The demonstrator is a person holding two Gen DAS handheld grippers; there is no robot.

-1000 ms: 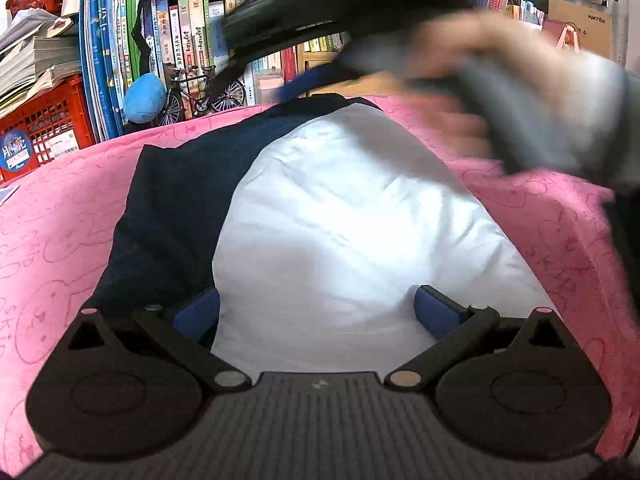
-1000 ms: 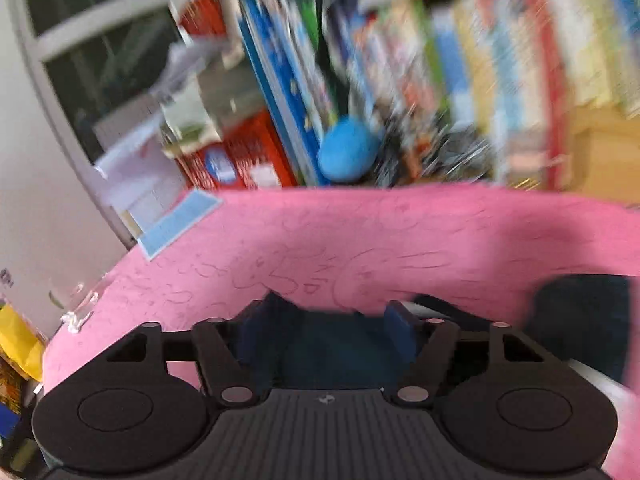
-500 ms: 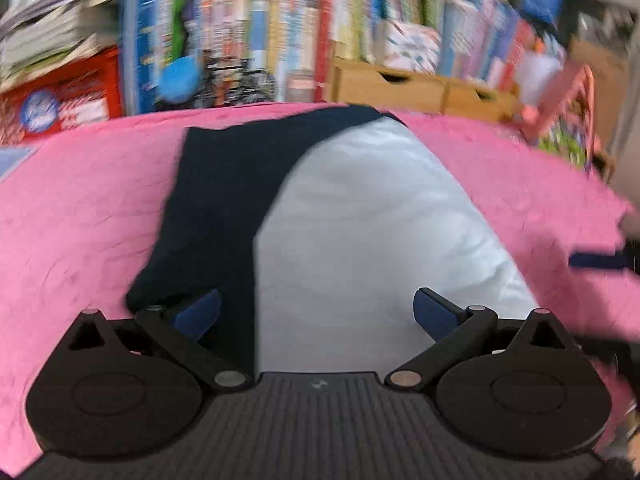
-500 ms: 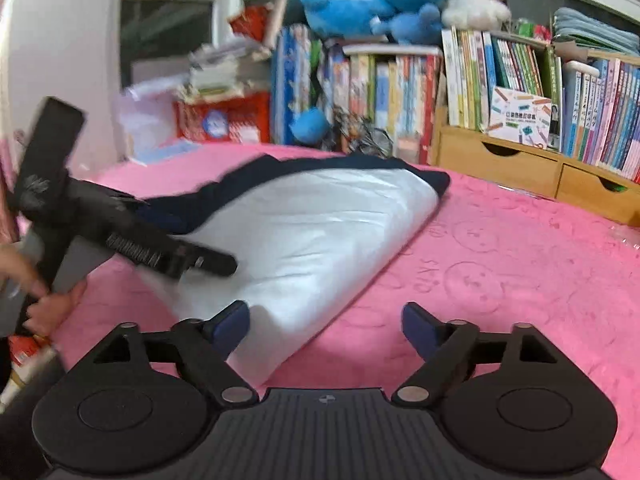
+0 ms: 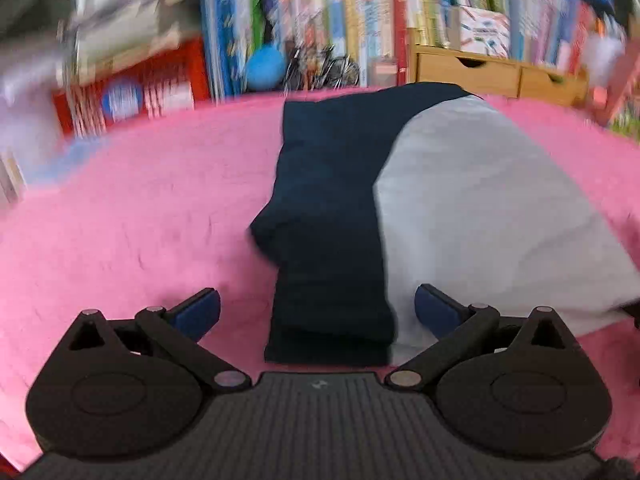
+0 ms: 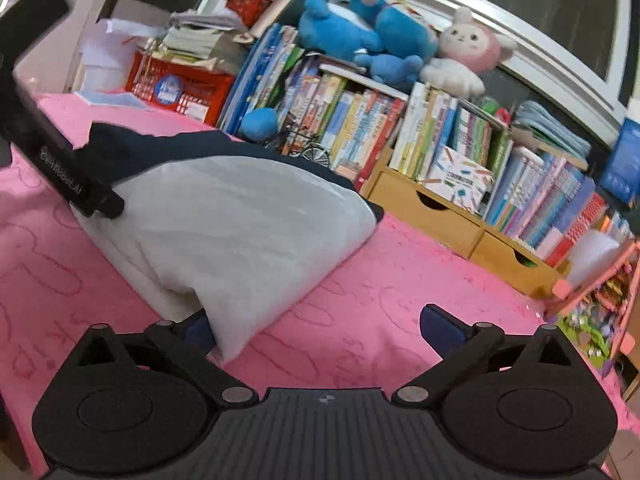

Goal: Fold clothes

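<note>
A partly folded white and navy garment [image 5: 472,204] lies on the pink bedspread [image 5: 132,220]. Its navy sleeve part [image 5: 332,216] is folded along the left side. My left gripper [image 5: 316,308] is open, jaws wide, straddling the near end of the navy part just above it. In the right wrist view the garment [image 6: 240,220] lies left of centre. My right gripper [image 6: 316,328] is open at the garment's near corner, with the left finger under or behind the white cloth. The left gripper's body [image 6: 48,136] shows at the far left.
A bookshelf [image 6: 360,128] with plush toys [image 6: 360,36] lines the far edge of the bed. A red basket [image 6: 180,88] stands at the left and wooden drawers [image 6: 460,220] at the right. Bare pink bedspread [image 6: 380,304] lies right of the garment.
My right gripper let go of the navy sleeve and swung to the garment's right corner. My left gripper shifted left, now over the navy part instead of the white part.
</note>
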